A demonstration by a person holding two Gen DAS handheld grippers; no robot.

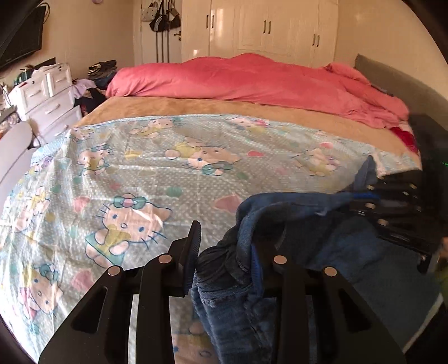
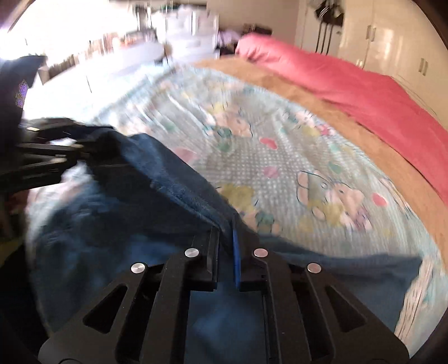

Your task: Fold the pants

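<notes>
Blue denim pants lie bunched at the near edge of the bed, lifted at two points along one edge. In the left wrist view my left gripper is shut on a thick gathered bunch of the denim, which hides its right finger. My right gripper shows at the right of that view, gripping the same edge. In the blurred right wrist view my right gripper is shut on a thin fold of the pants. The left gripper holds the edge's far end at the left.
The pants rest on a light blue cartoon-cat sheet spread over a tan blanket. A pink duvet is heaped along the far side. A white dresser stands at the left, with wardrobes behind.
</notes>
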